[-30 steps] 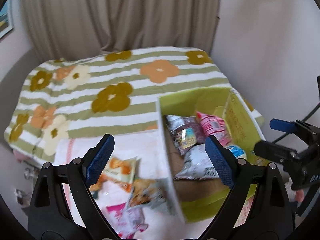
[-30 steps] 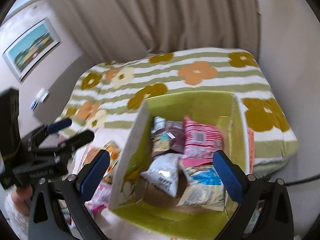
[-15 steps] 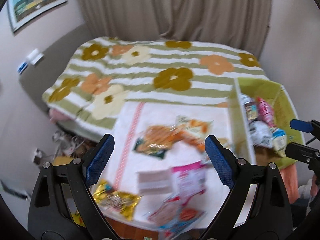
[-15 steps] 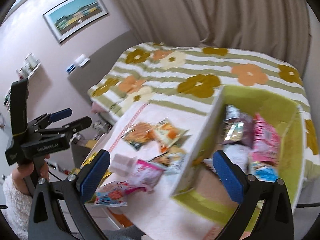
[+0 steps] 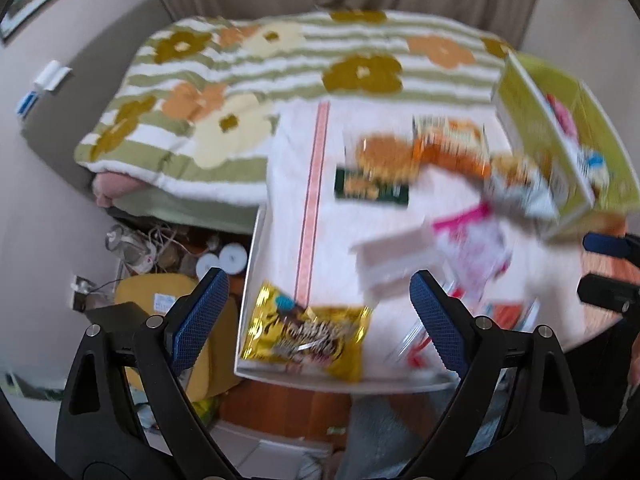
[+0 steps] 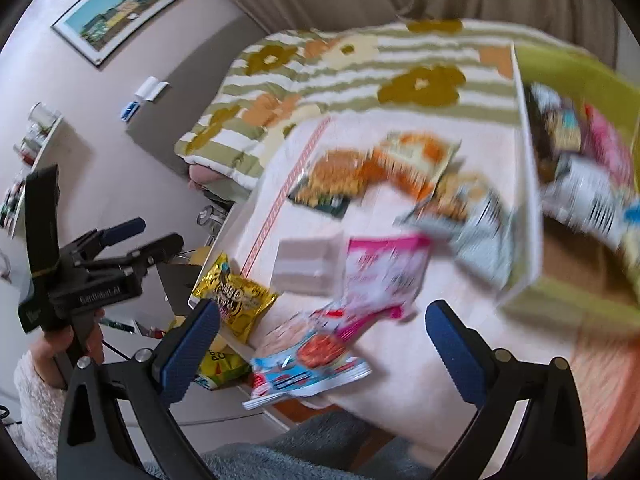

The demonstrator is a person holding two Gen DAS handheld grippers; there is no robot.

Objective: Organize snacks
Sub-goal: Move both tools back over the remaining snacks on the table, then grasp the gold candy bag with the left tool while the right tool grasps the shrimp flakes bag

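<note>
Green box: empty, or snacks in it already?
Partly filled. The green box already holds several packets, including a pink packet; bare cardboard floor shows in front. Exact count is blurred.

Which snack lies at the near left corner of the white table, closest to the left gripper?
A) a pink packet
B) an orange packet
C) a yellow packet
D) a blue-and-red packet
C: the yellow packet lies on the near left corner of the white table, just ahead of the open, empty left gripper.
</note>
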